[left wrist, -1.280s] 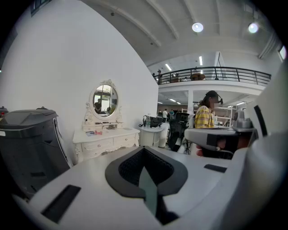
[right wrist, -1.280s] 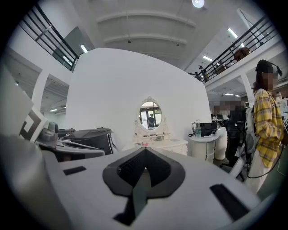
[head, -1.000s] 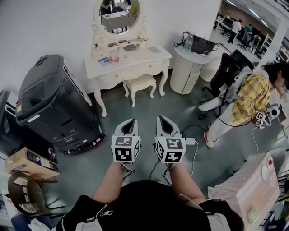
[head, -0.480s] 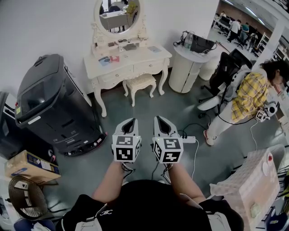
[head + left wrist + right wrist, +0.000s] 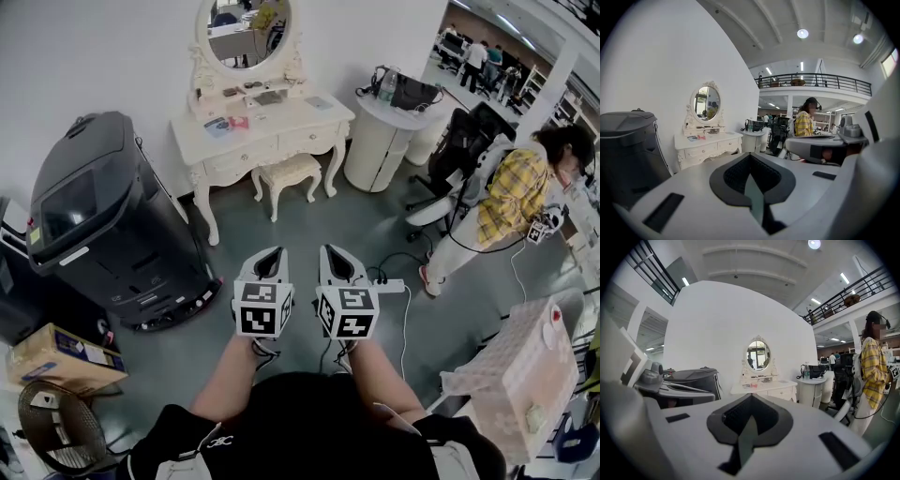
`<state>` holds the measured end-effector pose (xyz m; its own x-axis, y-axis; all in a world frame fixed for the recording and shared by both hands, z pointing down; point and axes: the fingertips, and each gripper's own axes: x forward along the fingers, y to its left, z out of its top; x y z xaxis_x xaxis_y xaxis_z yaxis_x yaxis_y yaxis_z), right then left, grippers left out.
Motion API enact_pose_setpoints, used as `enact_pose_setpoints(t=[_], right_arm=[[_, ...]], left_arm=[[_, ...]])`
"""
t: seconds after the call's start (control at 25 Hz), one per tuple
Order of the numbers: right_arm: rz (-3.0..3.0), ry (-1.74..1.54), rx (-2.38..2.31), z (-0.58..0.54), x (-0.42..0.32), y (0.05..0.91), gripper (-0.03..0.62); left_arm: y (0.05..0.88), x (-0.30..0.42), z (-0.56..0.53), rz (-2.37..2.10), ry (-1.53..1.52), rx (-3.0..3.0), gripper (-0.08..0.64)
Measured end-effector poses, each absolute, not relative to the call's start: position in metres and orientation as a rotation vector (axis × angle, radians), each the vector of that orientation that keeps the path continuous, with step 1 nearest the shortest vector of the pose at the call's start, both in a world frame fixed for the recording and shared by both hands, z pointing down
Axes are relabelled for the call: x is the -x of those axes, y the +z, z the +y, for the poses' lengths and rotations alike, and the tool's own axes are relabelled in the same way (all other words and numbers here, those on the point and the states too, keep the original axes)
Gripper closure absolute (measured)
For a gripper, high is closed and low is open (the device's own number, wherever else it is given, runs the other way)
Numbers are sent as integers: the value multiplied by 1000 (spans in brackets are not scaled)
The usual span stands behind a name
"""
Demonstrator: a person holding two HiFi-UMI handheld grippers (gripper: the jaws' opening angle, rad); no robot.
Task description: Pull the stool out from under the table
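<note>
As approach continues, found stool [image 5: 289,172] nearer than before yet still under table's [image 5: 292,120] front edge; left gripper [image 5: 268,257], right gripper [image 5: 336,254] closed, empty.

Open lab hall: mezzanine [image 5: 820,80], workstations [image 5: 473,52]

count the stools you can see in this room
1. The cream stool stands partly tucked under the white dressing table, between its front legs. More stools could be hidden behind the other furniture.
</note>
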<state>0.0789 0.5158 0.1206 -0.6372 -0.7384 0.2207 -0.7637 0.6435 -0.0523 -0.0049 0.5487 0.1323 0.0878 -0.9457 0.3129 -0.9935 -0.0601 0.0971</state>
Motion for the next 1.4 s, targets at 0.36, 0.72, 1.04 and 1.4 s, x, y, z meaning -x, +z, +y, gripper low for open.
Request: enact_pose_setpoints(t=[0.36,0.72,1.04,1.4], right_arm=[[-2627,174,-1250,539,-58,130,589],[-2645,267,-1223,512,-49,145,589],[-2716,266,-1133,432,-31,134,589],[-2756,318,-1080,339,-44,125,589]], left_arm=[[147,20,565,-1855,238,-2105,560],[161,30,547,-1871,306,-2071,558],[153,43,471,-1954,334,-2018,558],[141,22,381,-2001,356,-2002,558]])
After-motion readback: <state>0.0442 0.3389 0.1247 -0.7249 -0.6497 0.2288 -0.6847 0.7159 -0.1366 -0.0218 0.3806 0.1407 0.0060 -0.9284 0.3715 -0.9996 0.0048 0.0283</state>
